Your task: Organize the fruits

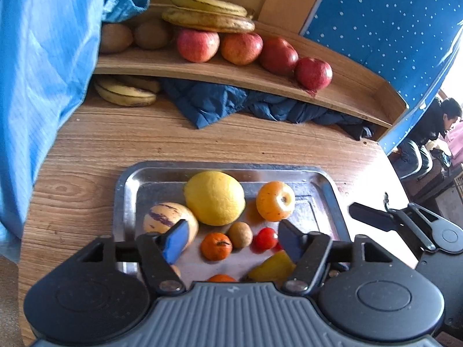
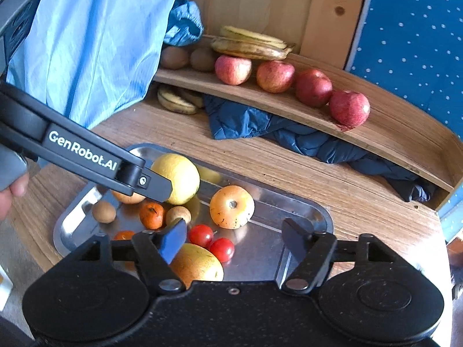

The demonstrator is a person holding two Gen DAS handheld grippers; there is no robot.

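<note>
Four apples [image 1: 254,53], two kiwis [image 1: 133,37], one tray [image 1: 127,185]

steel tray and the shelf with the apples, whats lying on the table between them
Mostly bare wood tabletop, then a crumpled dark blue quilted cloth spilling out from under the shelf toward the tray. The right wrist view shows it best.

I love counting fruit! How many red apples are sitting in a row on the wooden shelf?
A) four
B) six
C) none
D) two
A: four apples sit side by side on the shelf, to the right of the kiwis and partly under the bananas.
</note>
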